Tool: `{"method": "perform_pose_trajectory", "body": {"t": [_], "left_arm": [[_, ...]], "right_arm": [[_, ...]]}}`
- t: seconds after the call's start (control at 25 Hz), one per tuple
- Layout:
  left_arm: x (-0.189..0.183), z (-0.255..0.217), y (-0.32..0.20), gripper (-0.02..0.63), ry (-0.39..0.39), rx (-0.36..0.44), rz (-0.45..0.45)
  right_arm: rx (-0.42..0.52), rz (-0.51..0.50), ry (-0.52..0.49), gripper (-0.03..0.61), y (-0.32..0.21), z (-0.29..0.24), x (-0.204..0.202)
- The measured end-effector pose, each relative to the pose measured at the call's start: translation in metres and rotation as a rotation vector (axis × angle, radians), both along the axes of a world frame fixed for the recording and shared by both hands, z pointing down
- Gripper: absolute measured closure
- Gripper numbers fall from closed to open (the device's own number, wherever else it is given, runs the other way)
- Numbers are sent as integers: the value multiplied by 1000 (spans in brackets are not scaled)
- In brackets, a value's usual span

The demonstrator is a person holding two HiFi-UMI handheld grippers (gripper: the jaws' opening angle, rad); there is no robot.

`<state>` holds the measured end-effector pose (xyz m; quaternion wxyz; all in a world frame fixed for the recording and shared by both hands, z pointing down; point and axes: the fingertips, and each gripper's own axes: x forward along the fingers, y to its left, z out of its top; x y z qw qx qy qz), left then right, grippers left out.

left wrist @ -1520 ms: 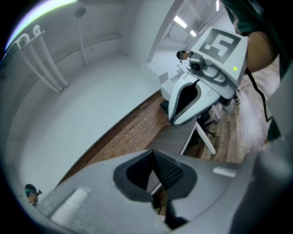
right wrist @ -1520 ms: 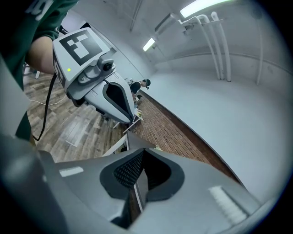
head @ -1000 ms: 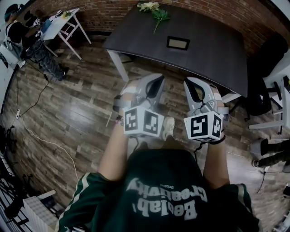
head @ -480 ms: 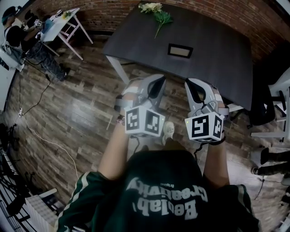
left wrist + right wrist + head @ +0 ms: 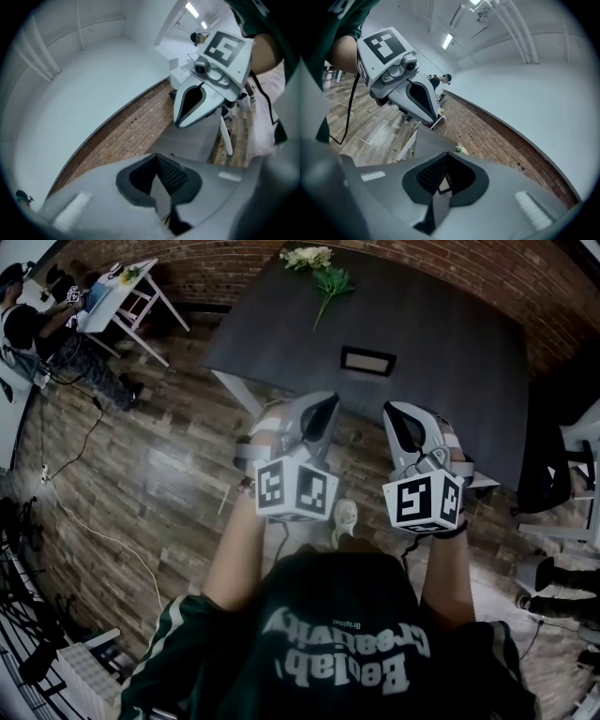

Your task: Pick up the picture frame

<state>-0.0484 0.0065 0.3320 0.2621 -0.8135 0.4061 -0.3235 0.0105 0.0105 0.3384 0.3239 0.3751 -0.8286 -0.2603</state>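
Dark grey wood forms the rectangular table [image 5: 450, 324]. In the head view, the small black-rimmed rectangular picture frame [image 5: 367, 360] is seen lying flat near its middle, long axis left to right, well beyond the left gripper [image 5: 319, 413] and right gripper [image 5: 401, 423]. In each gripper view in turn, the jaws are seen closed on nothing. The approach is judged in hand; next, the jaws must be opened and brought to a frame edge.
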Motion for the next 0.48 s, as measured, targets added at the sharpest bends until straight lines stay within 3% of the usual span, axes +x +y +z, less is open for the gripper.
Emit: {"method": "perform_pose_trajectory", "body": {"t": [0.48], "left_arm": [[31, 8, -59, 611, -33, -17, -7]], "right_arm": [[-23, -39, -1, 572, -61, 12, 23]]}}
